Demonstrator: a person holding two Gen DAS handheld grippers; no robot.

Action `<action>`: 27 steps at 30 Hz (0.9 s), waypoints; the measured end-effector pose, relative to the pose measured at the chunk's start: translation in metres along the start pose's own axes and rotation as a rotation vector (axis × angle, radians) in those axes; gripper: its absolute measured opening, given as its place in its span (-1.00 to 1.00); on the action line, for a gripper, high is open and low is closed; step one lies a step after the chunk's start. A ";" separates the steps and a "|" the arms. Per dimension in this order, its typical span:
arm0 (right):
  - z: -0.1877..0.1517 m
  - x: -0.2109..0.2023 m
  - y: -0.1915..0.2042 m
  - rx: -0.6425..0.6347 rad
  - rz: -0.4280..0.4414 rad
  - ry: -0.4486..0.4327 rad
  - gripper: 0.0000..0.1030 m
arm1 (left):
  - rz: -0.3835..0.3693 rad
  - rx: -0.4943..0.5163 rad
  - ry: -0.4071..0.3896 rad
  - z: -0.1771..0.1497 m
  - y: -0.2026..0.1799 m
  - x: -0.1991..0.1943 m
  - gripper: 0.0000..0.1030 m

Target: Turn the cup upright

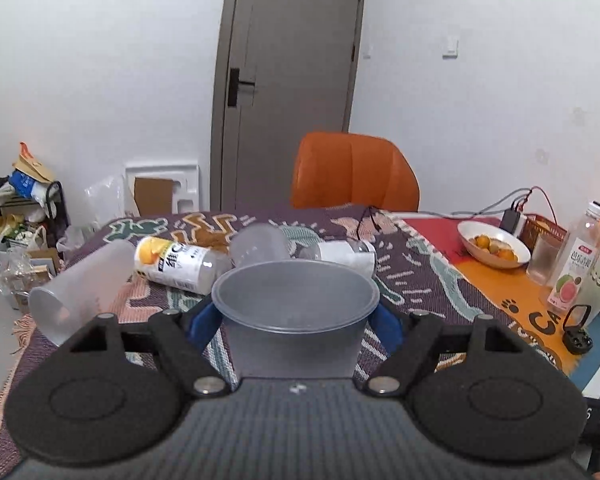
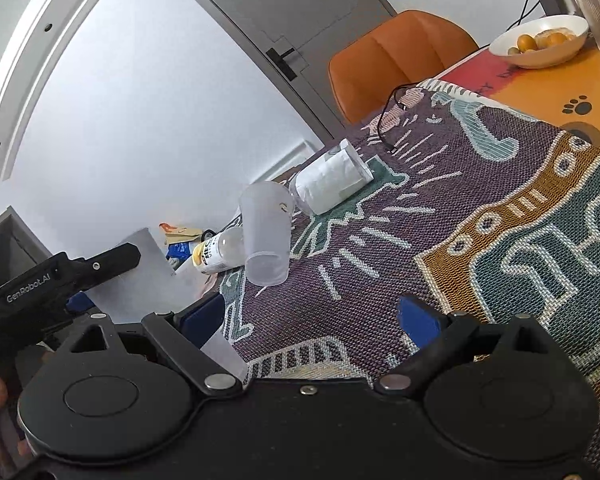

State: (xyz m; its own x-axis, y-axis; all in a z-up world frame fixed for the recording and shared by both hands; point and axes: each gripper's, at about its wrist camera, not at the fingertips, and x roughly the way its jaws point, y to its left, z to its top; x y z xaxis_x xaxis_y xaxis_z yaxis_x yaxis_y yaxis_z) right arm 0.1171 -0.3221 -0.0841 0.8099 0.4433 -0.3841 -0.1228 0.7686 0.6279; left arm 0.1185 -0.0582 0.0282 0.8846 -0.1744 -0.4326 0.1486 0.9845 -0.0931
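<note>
The left tongs (image 1: 296, 316) hold a frosted plastic cup (image 1: 296, 308) with its mouth up, blue pads pressed against both sides of its wall just below the rim, over the near edge of the counter (image 1: 440, 280). Gripping under the flared rim likely keeps the smooth, tapered wall from slipping while the cup is carried level. It appears already righted, with only the set-down on the woven dinosaur-pattern cloth (image 2: 380, 216) left.

The right tongs (image 2: 312, 320) stand wide open and empty above the cloth, tilted toward the left side, seemingly ready for another cup. A second frosted cup (image 2: 266, 236) lies on its side near the counter's far left part, its base touching a white-labelled bottle (image 2: 332, 178); an orange-labelled bottle (image 1: 176, 262) lies just beside it. A third frosted cup (image 1: 80, 286) lies on its side at the left edge. A white bowl of oranges (image 1: 494, 246) and a guava drink bottle (image 1: 576, 264) sit along the right edge, well apart from the cups.
</note>
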 end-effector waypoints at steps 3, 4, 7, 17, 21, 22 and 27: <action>-0.001 0.000 0.004 -0.011 -0.001 0.001 0.84 | 0.019 0.008 -0.023 -0.004 0.001 -0.003 0.50; -0.002 0.001 0.005 -0.015 -0.004 0.001 0.84 | 0.023 0.005 -0.022 -0.005 0.002 -0.002 0.50; -0.003 0.002 0.005 -0.019 -0.012 0.002 0.84 | 0.015 -0.009 -0.011 -0.008 0.004 0.001 0.50; -0.003 0.003 -0.001 -0.018 -0.034 -0.003 0.84 | -0.032 0.008 -0.007 -0.022 -0.006 0.013 0.52; -0.003 0.004 -0.003 -0.014 -0.040 -0.003 0.84 | -0.054 0.086 0.006 -0.028 -0.019 0.013 0.56; -0.003 0.003 -0.003 -0.014 -0.040 -0.003 0.84 | -0.056 0.099 0.019 -0.030 -0.021 0.014 0.58; -0.002 0.001 0.001 -0.019 -0.034 -0.008 0.84 | -0.038 0.078 0.048 -0.034 -0.019 0.012 0.69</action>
State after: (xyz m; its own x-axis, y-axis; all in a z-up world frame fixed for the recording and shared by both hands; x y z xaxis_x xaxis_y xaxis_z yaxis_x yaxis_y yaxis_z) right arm 0.1162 -0.3199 -0.0855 0.8182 0.4129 -0.4000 -0.1057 0.7920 0.6013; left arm 0.1108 -0.0796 -0.0056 0.8557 -0.2108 -0.4726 0.2175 0.9752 -0.0411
